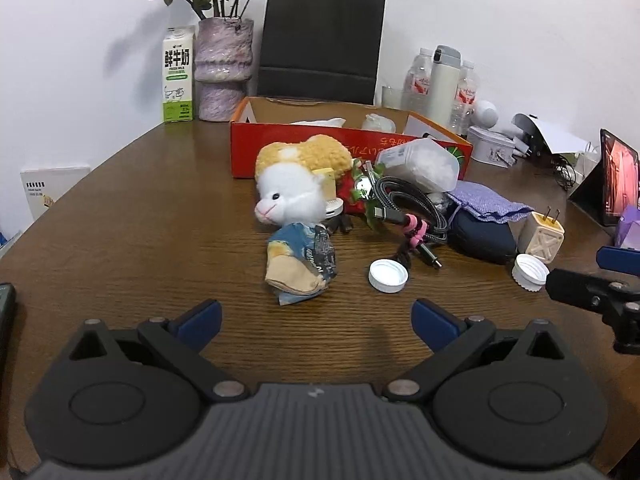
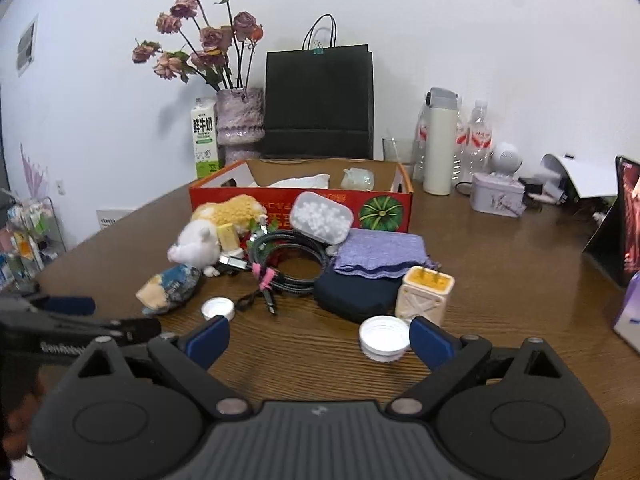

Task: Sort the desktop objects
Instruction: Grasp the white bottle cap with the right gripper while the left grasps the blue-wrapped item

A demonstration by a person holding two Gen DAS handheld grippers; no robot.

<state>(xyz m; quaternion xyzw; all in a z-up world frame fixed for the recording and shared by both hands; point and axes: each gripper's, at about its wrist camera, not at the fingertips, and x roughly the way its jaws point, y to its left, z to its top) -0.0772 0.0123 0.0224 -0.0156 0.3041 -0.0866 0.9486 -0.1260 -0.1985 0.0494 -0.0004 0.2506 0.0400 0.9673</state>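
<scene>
A pile of objects lies on the wooden table in front of a red cardboard box (image 1: 320, 148) (image 2: 376, 210): a plush toy (image 1: 296, 184) (image 2: 208, 236), a crumpled snack packet (image 1: 302, 264) (image 2: 170, 288), a coiled braided cable (image 1: 408, 208) (image 2: 288, 260), a clear tub of white beads (image 1: 424, 160) (image 2: 320, 218), a purple cloth (image 1: 488, 202) (image 2: 380, 258), a dark pouch (image 1: 480, 240) (image 2: 352, 294), a cream plug adapter (image 1: 542, 236) (image 2: 424, 294) and two white caps (image 1: 387, 276) (image 1: 530, 272) (image 2: 218, 308) (image 2: 384, 338). My left gripper (image 1: 316, 320) is open and empty, short of the packet. My right gripper (image 2: 320, 340) is open and empty, one cap beside its right finger.
A milk carton (image 1: 179, 76), a vase of dried flowers (image 1: 224, 68), a black paper bag (image 1: 320, 44), bottles and a flask (image 1: 440, 84), a tin (image 1: 490, 146) and a tablet (image 1: 618, 178) stand along the back and right.
</scene>
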